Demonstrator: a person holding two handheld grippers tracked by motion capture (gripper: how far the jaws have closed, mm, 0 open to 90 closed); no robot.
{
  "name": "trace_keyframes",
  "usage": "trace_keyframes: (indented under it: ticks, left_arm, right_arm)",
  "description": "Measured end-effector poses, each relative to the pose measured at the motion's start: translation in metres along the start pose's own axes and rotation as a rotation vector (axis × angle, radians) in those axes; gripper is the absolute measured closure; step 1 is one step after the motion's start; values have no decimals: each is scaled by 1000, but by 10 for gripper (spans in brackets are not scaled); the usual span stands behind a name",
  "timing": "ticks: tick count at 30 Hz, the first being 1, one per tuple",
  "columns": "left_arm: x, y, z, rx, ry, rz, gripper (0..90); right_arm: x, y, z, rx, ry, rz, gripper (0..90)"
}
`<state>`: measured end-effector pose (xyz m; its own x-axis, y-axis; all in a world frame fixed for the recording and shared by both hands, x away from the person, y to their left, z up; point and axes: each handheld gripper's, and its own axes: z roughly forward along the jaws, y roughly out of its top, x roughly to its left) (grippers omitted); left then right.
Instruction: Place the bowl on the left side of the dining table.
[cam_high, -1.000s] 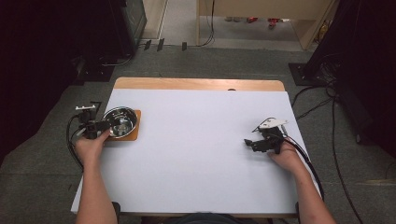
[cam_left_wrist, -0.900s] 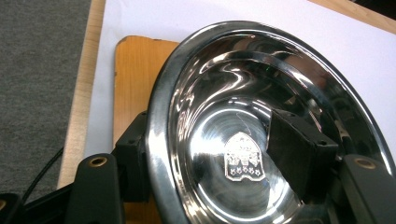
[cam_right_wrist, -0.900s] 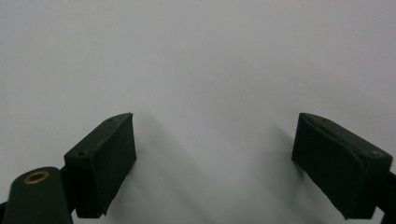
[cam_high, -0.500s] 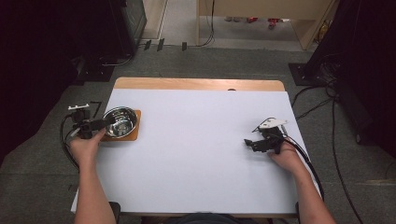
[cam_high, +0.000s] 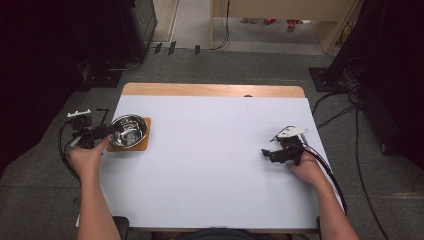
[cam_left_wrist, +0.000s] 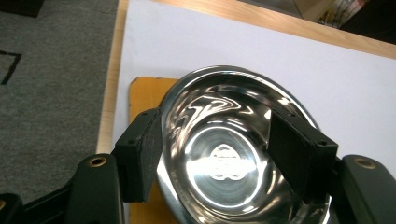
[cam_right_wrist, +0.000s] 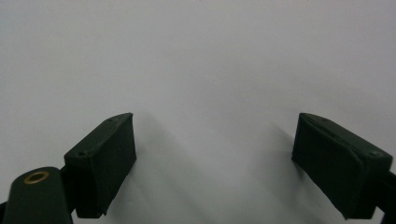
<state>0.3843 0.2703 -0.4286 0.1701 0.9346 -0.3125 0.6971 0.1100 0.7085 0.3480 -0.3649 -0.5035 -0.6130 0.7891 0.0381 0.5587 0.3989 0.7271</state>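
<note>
A shiny steel bowl (cam_high: 128, 130) rests on a square wooden coaster (cam_high: 144, 145) near the left edge of the white table (cam_high: 210, 165). My left gripper (cam_high: 100, 133) is level with the bowl's left side, off the table edge, and stands open. In the left gripper view the bowl (cam_left_wrist: 233, 140) lies between the spread jaws: the left jaw sits outside its rim and the right jaw hangs over its far side. The coaster (cam_left_wrist: 144, 93) shows beyond the left jaw. My right gripper (cam_high: 272, 154) rests open on the right part of the table, and the right gripper (cam_right_wrist: 215, 140) has bare white surface between its jaws.
A strip of bare wood (cam_high: 210, 90) runs along the table's far edge. Grey carpet (cam_high: 45, 175) surrounds the table, with cables (cam_high: 350, 125) on the floor at the right and dark equipment at the far left and right.
My left gripper has drawn back to the left, away from the bowl, which stays on the coaster. The right gripper has not moved.
</note>
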Motion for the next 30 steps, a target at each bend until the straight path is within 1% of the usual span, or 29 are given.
trace_keyframes:
  ticks: [4, 8, 19, 30]
  left_arm:
    - [-10, 3, -1, -3, -11, 30, 360]
    - [-18, 5, 0, 4, -30, 40, 355]
    - [-41, 9, 4, 16, -73, 95, 347]
    - [-72, 11, 14, 52, -109, 184, 335]
  right_arm:
    - [0, 0, 0, 0, 0, 0, 130]
    - [0, 0, 0, 0, 0, 0, 130]
    - [0, 0, 0, 0, 0, 0, 130]
    - [0, 0, 0, 0, 0, 0, 130]
